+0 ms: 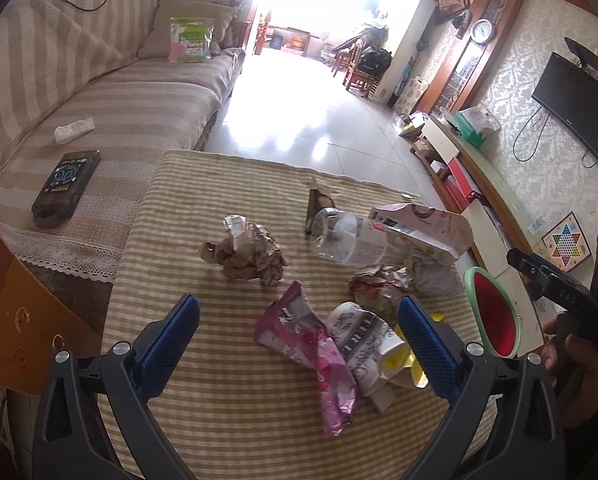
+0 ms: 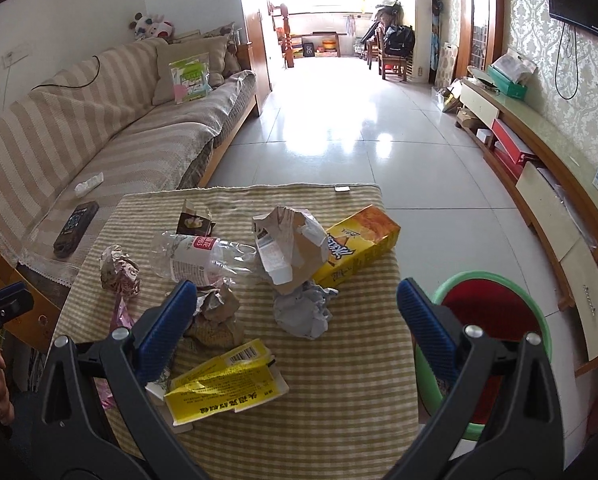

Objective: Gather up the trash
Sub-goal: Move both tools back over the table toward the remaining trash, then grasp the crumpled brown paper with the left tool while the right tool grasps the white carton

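Trash is scattered on the striped worktop (image 2: pixel 339 400): clear bottle (image 2: pixel 203 260), yellow carton (image 2: pixel 223 384), pink wrapper (image 1: pixel 319 356), crumpled paper (image 2: pixel 303 314). Left gripper (image 1: pixel 299 344) and right gripper (image 2: pixel 297 320) are both seen with fingers apart, nothing held. Green-rimmed bin (image 2: pixel 495 320) is placed beside the worktop's right edge

The left gripper (image 1: pixel 299 344) is wide open above the table (image 1: pixel 219 420). The right gripper (image 2: pixel 297 328) is wide open above it too. Both hold nothing.
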{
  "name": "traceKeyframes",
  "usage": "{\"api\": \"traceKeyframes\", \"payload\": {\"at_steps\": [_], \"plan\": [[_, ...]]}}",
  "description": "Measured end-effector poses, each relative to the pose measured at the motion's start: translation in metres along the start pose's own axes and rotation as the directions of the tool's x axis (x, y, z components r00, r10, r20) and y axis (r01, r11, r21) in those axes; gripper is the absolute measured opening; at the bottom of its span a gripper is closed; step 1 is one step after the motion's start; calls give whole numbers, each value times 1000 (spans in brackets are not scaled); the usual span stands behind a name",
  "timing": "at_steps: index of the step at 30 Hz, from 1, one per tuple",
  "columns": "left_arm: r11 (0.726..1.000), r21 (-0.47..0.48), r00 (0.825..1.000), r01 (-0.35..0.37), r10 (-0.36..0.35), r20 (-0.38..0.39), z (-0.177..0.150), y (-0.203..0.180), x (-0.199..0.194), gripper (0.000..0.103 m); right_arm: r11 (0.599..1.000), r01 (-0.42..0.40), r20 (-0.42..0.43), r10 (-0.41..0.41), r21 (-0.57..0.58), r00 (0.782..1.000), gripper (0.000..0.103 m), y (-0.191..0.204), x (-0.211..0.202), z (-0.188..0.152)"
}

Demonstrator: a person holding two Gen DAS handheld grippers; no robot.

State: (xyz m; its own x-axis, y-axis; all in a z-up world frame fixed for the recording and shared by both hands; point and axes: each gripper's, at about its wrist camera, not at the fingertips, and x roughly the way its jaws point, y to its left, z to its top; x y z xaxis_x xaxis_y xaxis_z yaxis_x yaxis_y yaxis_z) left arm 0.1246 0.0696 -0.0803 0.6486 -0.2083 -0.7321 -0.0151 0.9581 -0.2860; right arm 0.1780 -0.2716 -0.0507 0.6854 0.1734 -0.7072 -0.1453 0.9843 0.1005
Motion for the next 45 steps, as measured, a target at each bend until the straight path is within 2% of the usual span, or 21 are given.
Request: {"api": "traceKeyframes", "payload": {"at_steps": [10, 16, 22, 27, 30, 31, 33, 35, 37, 45], "plan": [[998, -23, 994, -52, 49, -93, 18, 24, 70, 95, 998, -12, -48, 14, 59, 999, 98, -7, 55, 17], [994, -76, 987, -83, 72, -142, 26, 33, 107, 95, 998, -10, -86, 16, 70, 996, 98, -9, 89, 24], [985, -146, 981, -92, 65, -181, 28, 38, 134, 94, 998, -11, -104, 17, 64, 994, 96, -5, 108, 26], [976, -190, 978, -102, 63, -197, 27, 41, 147, 93, 998, -21, -116, 27, 55, 993, 80, -4, 116, 26], [971, -206, 974, -125, 81, -212, 24, 45, 154, 87, 997, -28, -144, 37, 65, 989, 68, -9, 123, 25], [968, -215, 972, -129, 81, -220, 23, 48, 156, 81, 997, -31, -150, 42, 69, 988, 65, -9, 125, 24], [965, -229, 970, -127, 72, -232, 20, 50, 159, 73, 997, -42, -161, 53, 71, 985, 49, -8, 127, 21], [969, -210, 970, -132, 82, -230, 19, 47, 160, 57, 996, -46, -163, 58, 75, 985, 39, -8, 127, 18], [971, -215, 972, -108, 58, -226, 19, 46, 159, 54, 995, -63, -152, 75, 84, 986, 38, -9, 123, 17], [977, -177, 984, -121, 94, -154, 20, 39, 133, 49, 996, -70, -110, 76, 57, 991, 37, -3, 104, 19]]}}
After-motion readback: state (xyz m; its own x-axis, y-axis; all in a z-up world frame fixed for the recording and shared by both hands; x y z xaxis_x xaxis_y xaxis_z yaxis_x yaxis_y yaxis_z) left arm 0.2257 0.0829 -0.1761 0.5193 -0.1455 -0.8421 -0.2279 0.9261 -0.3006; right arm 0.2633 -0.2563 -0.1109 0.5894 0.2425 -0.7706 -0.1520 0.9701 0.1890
